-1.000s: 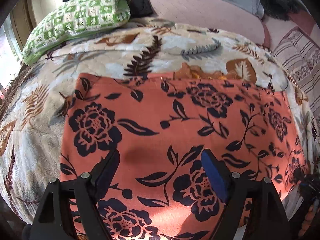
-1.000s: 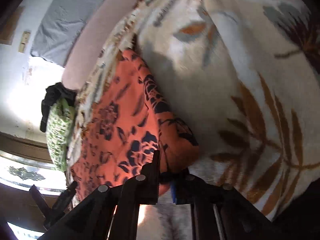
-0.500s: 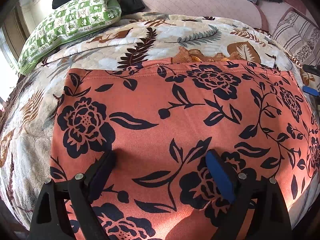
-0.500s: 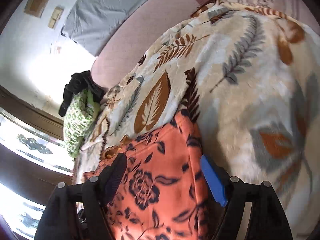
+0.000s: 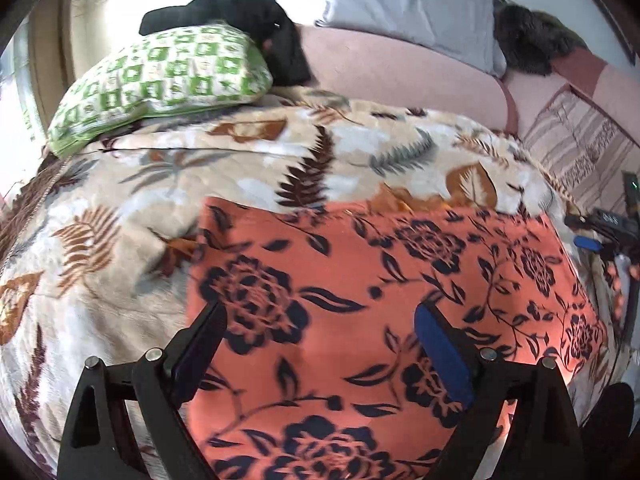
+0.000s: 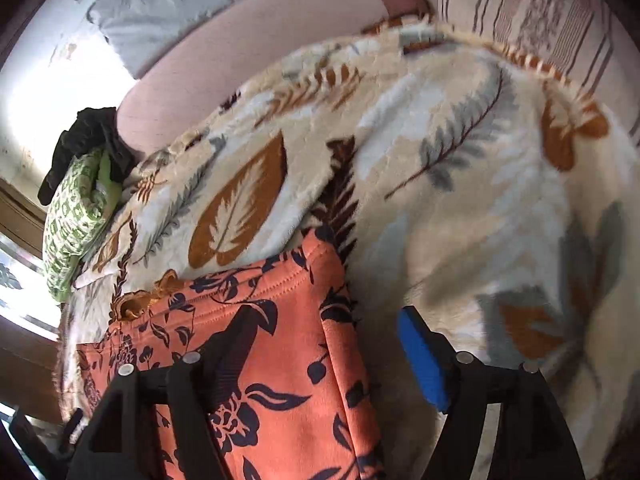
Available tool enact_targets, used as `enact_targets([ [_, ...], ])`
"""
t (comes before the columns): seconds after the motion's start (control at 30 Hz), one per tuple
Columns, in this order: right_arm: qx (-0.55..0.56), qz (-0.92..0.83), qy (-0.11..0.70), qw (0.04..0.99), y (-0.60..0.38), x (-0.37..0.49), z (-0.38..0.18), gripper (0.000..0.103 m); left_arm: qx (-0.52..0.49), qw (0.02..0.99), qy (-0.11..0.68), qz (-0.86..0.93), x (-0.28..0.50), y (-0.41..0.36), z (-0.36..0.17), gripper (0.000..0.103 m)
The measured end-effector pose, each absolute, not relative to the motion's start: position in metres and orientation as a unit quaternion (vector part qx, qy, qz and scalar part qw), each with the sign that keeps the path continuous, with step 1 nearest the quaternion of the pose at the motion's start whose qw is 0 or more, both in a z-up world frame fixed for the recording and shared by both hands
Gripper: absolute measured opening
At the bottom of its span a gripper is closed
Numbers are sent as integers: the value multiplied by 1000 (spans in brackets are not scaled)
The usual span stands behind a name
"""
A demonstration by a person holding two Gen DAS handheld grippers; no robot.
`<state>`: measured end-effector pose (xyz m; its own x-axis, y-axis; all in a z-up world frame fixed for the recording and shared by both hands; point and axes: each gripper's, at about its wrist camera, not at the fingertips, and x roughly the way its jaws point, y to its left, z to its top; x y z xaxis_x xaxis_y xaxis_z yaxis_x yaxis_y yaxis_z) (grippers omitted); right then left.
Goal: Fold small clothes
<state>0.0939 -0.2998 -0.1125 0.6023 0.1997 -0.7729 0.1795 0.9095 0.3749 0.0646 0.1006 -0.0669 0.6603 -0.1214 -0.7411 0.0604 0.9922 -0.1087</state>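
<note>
An orange garment with dark blue flowers [image 5: 380, 300] lies flat on a leaf-patterned blanket [image 5: 120, 208]. My left gripper [image 5: 320, 328] is open and empty above the garment's near left part. My right gripper [image 6: 328, 332] is open and empty over the garment's far right corner [image 6: 288, 320]. That corner shows a stitched hem. The right gripper also shows in the left wrist view [image 5: 600, 236] at the garment's right edge.
A green and white patterned pillow [image 5: 160, 80] lies at the far left with a black cloth [image 5: 248, 20] on it. A grey pillow [image 5: 408, 8] and a pink sofa back [image 5: 400, 76] are behind. A striped cushion [image 5: 580, 148] is at right.
My right gripper opened and let go of the garment's edge, which now lies flat. My left gripper pulled back and shifted left over the garment.
</note>
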Motion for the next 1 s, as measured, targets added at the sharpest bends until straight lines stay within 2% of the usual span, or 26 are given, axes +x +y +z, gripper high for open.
enact_targets([
  [0.13, 252, 89, 407, 874, -269, 53, -73, 77, -140, 886, 442, -31, 104, 171, -81, 94],
  [0.23, 257, 172, 430, 848, -224, 32, -72, 77, -162, 858, 484, -53, 141, 186, -106, 76],
  [0.3, 261, 199, 449, 831, -198, 26, -86, 77, -140, 842, 519, -51, 163, 182, -124, 69],
  [0.33, 254, 203, 462, 825, -188, 26, -94, 77, -135, 835, 532, -50, 171, 182, -132, 54],
  [0.4, 249, 200, 491, 810, -175, 26, -118, 77, -136, 838, 526, -45, 179, 182, -124, 7],
  [0.47, 244, 184, 523, 796, -169, 28, -145, 77, -102, 874, 471, -54, 172, 170, -92, 8],
  [0.5, 253, 185, 511, 801, -171, 26, -147, 77, -86, 880, 465, -48, 170, 166, -89, 8],
  [0.57, 263, 184, 504, 802, -173, 24, -149, 77, -65, 845, 530, -27, 179, 163, -126, 11],
  [0.6, 263, 184, 504, 802, -172, 25, -150, 77, -72, 842, 533, -29, 179, 168, -139, 17],
  [0.63, 260, 184, 506, 801, -171, 27, -149, 77, -85, 853, 514, -35, 175, 172, -136, 18],
  [0.7, 256, 180, 514, 799, -171, 27, -146, 77, -101, 857, 506, -23, 168, 177, -121, 36],
  [0.73, 253, 179, 517, 798, -172, 25, -144, 78, -108, 860, 498, -21, 162, 178, -110, 51],
  [0.83, 247, 178, 517, 800, -172, 25, -142, 78, -123, 886, 443, -61, 122, 184, -70, 51],
  [1.0, 261, 177, 514, 798, -176, 23, -142, 78, -142, 878, 440, -125, 38, 173, -51, 51],
])
